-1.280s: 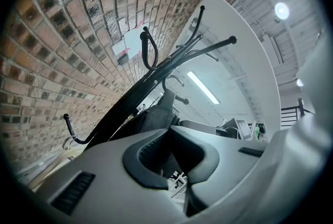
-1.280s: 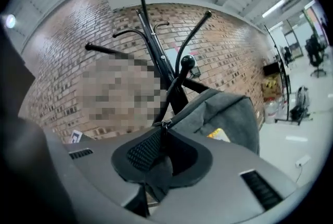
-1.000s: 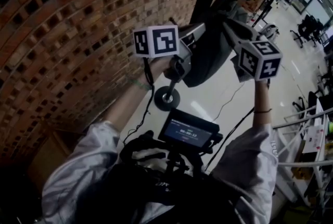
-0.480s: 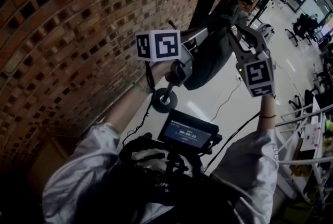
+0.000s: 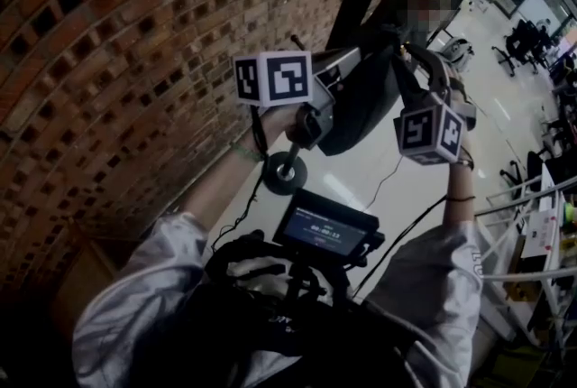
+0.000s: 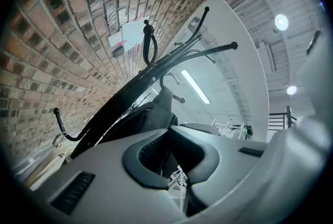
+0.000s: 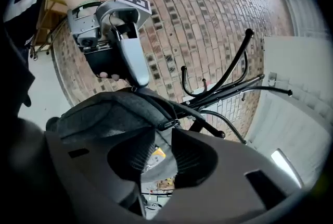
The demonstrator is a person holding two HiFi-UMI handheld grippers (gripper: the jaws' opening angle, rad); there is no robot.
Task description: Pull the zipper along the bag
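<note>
Pinch small stiff zipper pull (image 7: 169,125) just beyond tips of right tongs (image 7: 164,139), just opened, nothing gripped. Expect soft, light grey bag (image 7: 104,113) on coat rack (image 7: 229,85) to sag and swing; rely on left tongs (image 7: 138,82), seemingly clamped on its top edge.

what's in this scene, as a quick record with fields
bag: dark grey, hanging on black coat rack
left gripper: fingers closed on bag fabric
right gripper: fingers have just been opening, nothing between them
zipper pull: just past right fingers, not gripped
backdrop: brick wall
</note>
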